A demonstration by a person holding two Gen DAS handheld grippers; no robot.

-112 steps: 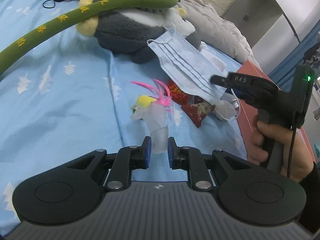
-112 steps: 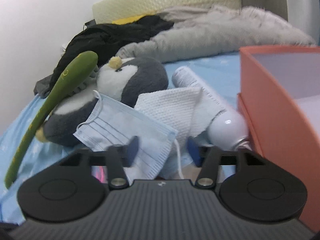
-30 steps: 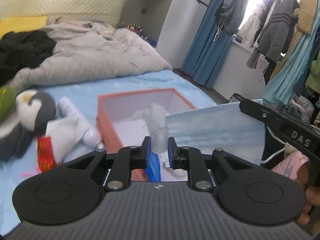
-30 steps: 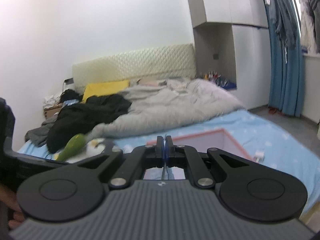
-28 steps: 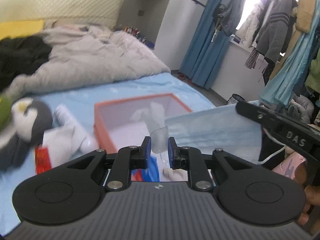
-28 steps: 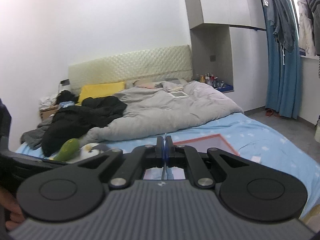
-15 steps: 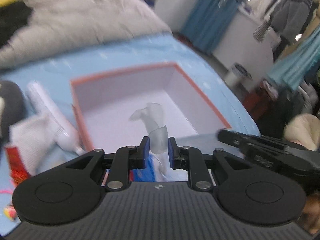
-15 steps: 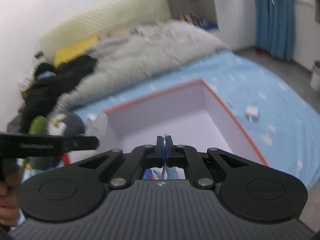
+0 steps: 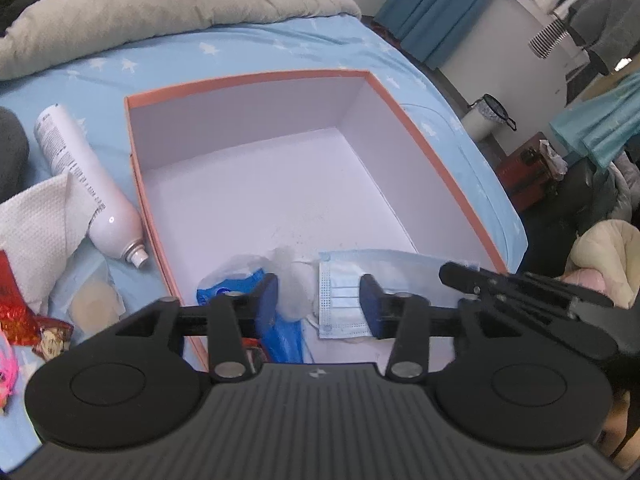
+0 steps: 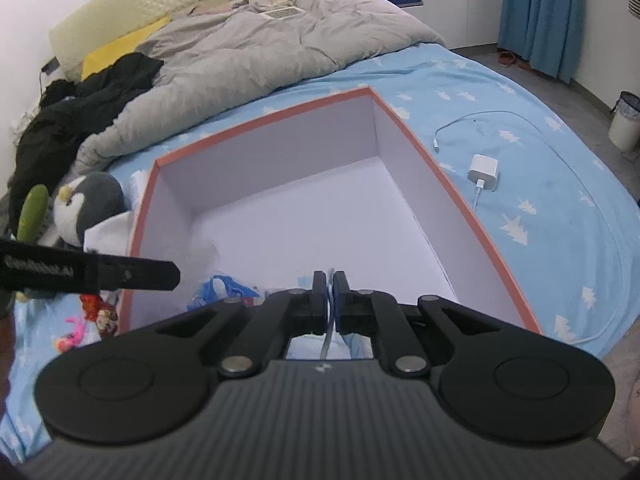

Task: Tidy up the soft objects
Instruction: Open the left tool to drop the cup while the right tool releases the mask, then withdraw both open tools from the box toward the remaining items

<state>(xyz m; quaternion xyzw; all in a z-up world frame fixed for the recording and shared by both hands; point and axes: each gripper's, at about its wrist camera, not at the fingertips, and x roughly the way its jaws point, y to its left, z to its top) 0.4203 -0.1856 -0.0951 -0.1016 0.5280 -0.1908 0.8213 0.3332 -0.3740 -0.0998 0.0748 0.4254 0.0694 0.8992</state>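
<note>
An orange box (image 9: pixel 248 80) with a white inside lies on the blue bed sheet. Over its near end, my left gripper (image 9: pixel 318 300) has its jaws opening. A crumpled clear plastic piece (image 9: pixel 290 276) rests loose on the box floor between and beyond the pads, next to a blue wrapper (image 9: pixel 240 284). A blue face mask (image 9: pixel 348 292) lies flat on the box floor. My right gripper (image 10: pixel 330 296) is shut on its edge. In the left wrist view the right gripper (image 9: pixel 460 276) reaches in from the right.
Left of the box lie a white spray bottle (image 9: pixel 84 176), a white towel (image 9: pixel 36 216), red wrappers (image 9: pixel 16 308), a penguin plush (image 10: pixel 88 200) and a green plush (image 10: pixel 34 212). A white charger (image 10: pixel 484 172) and cable lie on the right. A grey duvet (image 10: pixel 260 40) is heaped behind.
Both grippers came down over the box and tipped toward its floor. The left jaws spread and let go of the clear plastic. The mask now rests in the box.
</note>
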